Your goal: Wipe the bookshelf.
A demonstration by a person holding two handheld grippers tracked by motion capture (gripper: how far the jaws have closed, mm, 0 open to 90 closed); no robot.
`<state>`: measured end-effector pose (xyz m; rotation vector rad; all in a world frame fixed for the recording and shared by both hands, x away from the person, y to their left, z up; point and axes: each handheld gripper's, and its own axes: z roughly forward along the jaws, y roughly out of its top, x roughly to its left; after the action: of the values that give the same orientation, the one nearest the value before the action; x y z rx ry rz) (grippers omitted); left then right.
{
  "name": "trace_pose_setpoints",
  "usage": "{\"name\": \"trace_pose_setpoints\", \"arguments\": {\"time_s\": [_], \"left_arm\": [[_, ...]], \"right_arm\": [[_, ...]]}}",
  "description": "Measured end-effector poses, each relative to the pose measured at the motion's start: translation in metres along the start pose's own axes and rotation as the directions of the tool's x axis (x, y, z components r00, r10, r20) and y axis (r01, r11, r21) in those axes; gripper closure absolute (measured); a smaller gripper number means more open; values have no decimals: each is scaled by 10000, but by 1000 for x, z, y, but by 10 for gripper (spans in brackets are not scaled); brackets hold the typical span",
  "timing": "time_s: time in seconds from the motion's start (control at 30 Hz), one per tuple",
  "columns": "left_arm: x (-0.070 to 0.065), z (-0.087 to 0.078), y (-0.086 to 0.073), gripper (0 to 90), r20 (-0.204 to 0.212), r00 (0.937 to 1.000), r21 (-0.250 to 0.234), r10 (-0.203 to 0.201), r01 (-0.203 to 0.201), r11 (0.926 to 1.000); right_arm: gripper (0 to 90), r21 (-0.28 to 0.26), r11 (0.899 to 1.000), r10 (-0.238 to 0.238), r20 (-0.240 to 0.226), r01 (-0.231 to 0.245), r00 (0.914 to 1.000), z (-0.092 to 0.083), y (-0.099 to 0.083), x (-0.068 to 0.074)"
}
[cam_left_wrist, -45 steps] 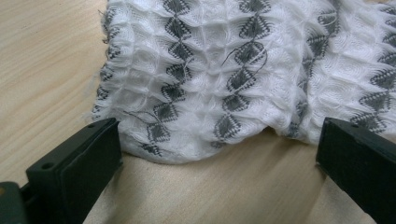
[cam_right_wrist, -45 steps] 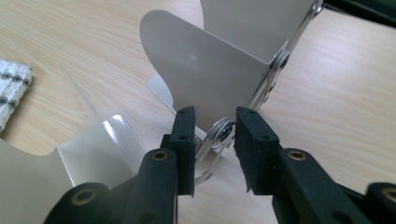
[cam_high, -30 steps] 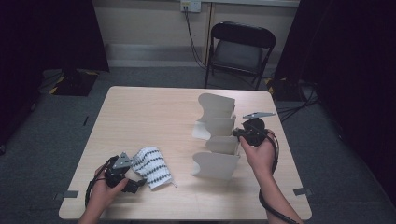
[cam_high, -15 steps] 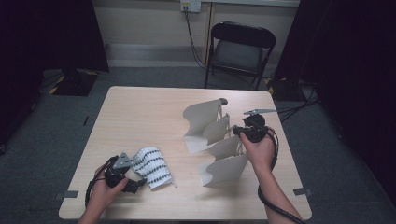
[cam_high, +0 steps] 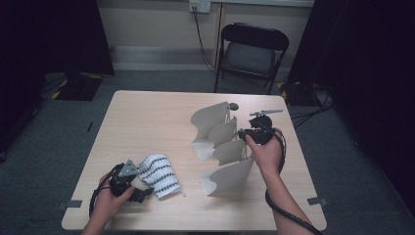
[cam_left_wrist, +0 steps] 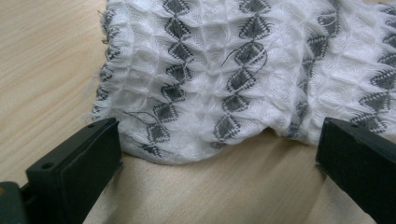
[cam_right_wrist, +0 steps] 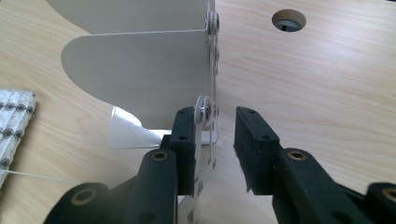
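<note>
Two grippers are held over a light wooden table [cam_high: 147,117]. The left gripper [cam_high: 128,182] is seen at the near left part of the table in the high view, resting just beside a white cloth with dark diamond stripes [cam_high: 159,175]; in the left gripper view its jaws are spread wide on either side of the near edge of that cloth [cam_left_wrist: 243,70], which lies rumpled on the wood, and the pads are not pressed on it. The right gripper [cam_high: 248,133] is held at the right side of a white fan-shaped rack of curved metal leaves [cam_high: 222,147], which stands near the middle of the table, well apart from the cloth. In the right gripper view the rack's riveted spine [cam_right_wrist: 208,112] is seen between the jaws, against the left pad, while a clear gap is left to the right pad, so the rack is not clamped; these jaws have just been opening and stand narrowly apart. A round hole [cam_right_wrist: 289,19] in the tabletop is seen beyond the rack. A black folding chair [cam_high: 252,51] is placed behind the table.
</note>
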<state>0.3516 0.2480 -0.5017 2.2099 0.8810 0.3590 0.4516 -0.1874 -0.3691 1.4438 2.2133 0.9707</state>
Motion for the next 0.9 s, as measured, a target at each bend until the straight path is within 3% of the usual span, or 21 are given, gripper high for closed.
{"name": "trace_pose_setpoints", "arguments": {"time_s": [0.2, 0.43, 0.67, 0.77, 0.9], "left_arm": [[0, 0, 0, 0, -3, 10000, 5, 18, -18, 10000], [0, 0, 0, 0, 6, 10000, -7, 9, -9, 10000], [0, 0, 0, 0, -1, 10000, -4, 8, -8, 10000], [0, 0, 0, 0, 43, 10000, -36, 24, -23, 10000], [0, 0, 0, 0, 31, 10000, 8, 40, -40, 10000]], "right_arm": [[608, -235, 9997, 91, 42, -90, 9999, -8, 1, -2], [625, -347, 9992, -198, 108, 202, 9997, -18, 14, 5], [713, 105, 9996, -249, -11, 249, 9997, 3, 9, 12], [822, 131, 9997, -205, 105, 203, 9997, 8, 7, 12], [848, 201, 9992, -346, 596, 334, 9976, 6, 8, 12]]}}
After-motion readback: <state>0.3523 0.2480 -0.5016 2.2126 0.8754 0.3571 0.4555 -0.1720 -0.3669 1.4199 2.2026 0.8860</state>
